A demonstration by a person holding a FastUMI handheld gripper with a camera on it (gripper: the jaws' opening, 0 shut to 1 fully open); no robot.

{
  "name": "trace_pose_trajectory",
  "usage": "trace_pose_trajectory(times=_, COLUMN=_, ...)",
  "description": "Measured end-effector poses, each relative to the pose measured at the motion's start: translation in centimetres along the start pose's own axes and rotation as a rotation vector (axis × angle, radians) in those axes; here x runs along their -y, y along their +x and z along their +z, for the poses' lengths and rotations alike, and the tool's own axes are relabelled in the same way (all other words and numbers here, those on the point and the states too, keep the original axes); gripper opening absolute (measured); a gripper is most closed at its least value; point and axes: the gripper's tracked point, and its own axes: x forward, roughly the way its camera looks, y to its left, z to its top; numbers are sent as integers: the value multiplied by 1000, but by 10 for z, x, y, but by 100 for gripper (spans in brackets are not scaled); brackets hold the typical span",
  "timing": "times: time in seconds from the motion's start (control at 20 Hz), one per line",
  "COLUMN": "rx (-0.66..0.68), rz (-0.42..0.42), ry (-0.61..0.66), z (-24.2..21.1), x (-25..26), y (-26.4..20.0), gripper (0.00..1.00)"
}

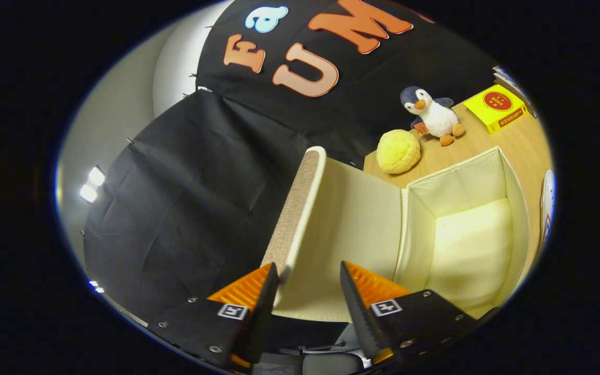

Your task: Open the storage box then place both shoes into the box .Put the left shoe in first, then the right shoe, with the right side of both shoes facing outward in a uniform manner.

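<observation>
The cream storage box (461, 185) stands open on the wooden table (519, 146), and its inside is empty. Its lid (352, 219) is swung up, showing a cream inner face and a woven beige outer face. My gripper (308, 265) is open at the lid's free edge. That edge lies against the left orange finger (248, 286), while the right finger (373, 286) stands apart from it over the inner face. Just past the box's far side, a sliver of a white shoe (549, 200) shows.
A yellow round plush (398, 151) and a penguin toy (433, 114) sit on the table behind the box. A yellow book-like box (495, 107) lies farther back. Black cloth walls close off the booth beyond the lid.
</observation>
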Motion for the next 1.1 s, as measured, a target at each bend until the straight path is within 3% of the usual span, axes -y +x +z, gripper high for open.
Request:
trace_pose_trajectory(times=0.05, rx=-1, rz=-7, ry=0, z=-3, x=0, y=3, gripper=84)
trace_pose_trajectory(times=0.1, rx=1, rz=-13, ry=5, z=-4, x=2, y=2, gripper=98)
trace_pose_trajectory(times=0.4, rx=73, rz=-123, ry=4, z=10, x=41, y=-18, gripper=98)
trace_pose_trajectory(times=1.1, rx=218, rz=-555, ry=-3, z=69, x=224, y=-166, gripper=97)
